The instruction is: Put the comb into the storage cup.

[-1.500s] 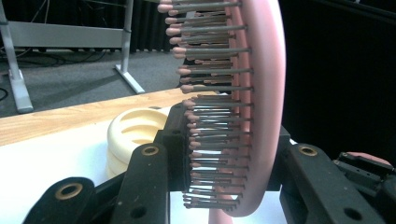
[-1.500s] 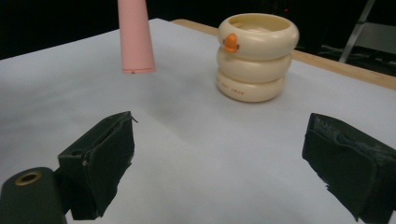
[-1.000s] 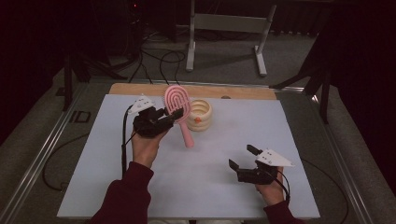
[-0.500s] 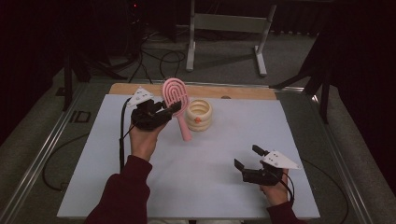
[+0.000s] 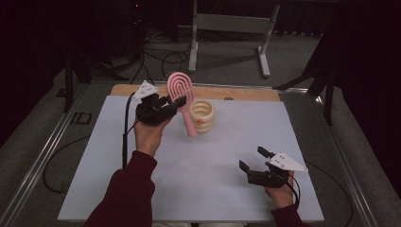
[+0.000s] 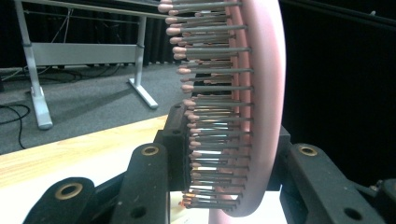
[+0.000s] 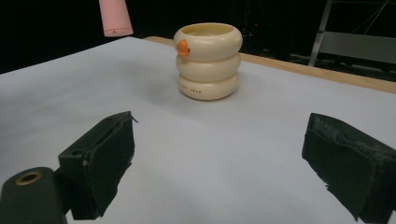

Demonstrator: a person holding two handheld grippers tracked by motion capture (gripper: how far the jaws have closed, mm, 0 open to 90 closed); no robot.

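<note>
left hand-held gripper (image 5: pixel 177 104) clamps pink hairbrush (image 5: pixel 182 97); right hand-held gripper (image 5: pixel 250 161) gapes wide, holding nothing.

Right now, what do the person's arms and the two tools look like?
Both forearms wear dark red sleeves. Each hand carries a black two-jaw tool: the left tool and the right tool. Each is topped with a pale grey three-cornered plate. A black cable trails from the left one. The jaw pads are black and worn-looking.

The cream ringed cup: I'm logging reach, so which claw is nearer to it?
Left. The left claw, holding the pink hairbrush, is raised just beside the cream ringed cup. The right claw sits open, far across the table, near the front edge.
</note>
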